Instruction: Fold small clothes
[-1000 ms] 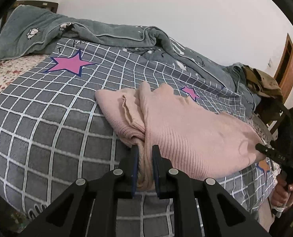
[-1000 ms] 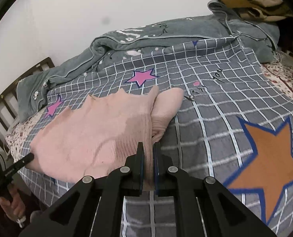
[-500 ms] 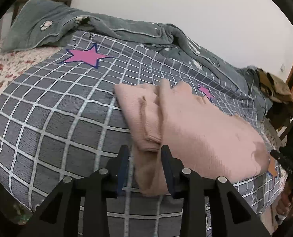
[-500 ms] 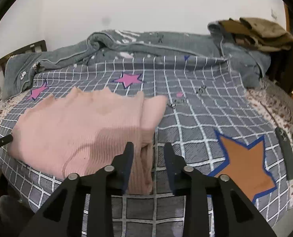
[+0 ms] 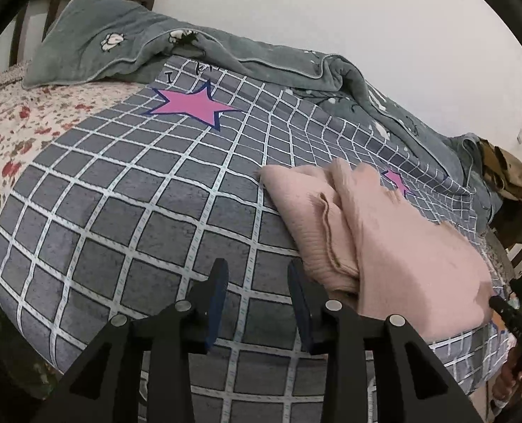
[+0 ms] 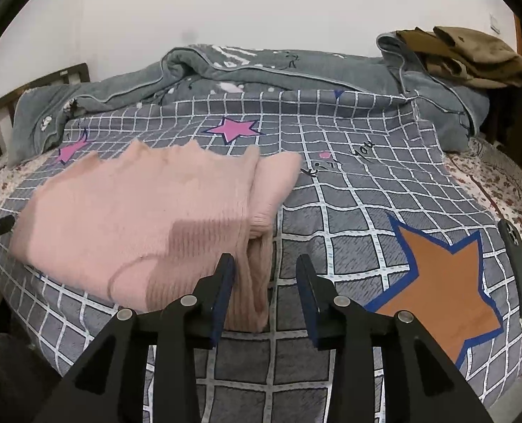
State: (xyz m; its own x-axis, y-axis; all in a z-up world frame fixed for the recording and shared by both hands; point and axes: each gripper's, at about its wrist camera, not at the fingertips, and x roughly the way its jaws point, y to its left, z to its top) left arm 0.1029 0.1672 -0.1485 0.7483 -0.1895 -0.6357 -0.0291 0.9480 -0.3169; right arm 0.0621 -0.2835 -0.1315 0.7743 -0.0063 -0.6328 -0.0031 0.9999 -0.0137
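Right of the wide-open, empty left gripper [image 5: 257, 278] the pink knit sweater [image 5: 395, 243] is lying folded on the checked bedspread [image 5: 120, 218]; the right gripper [image 6: 264, 275], equally spread, is straddling its hem without gripping. Next fold likely needs regrasping an edge.

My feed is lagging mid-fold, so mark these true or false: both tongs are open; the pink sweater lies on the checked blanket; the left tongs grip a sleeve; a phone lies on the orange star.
1. Both tongs are open. True: left tongs and right tongs stand apart.
2. The pink sweater lies on the checked blanket. True.
3. The left tongs grip a sleeve. False: nothing is between them.
4. A phone lies on the orange star. False: the phone lies beside it.
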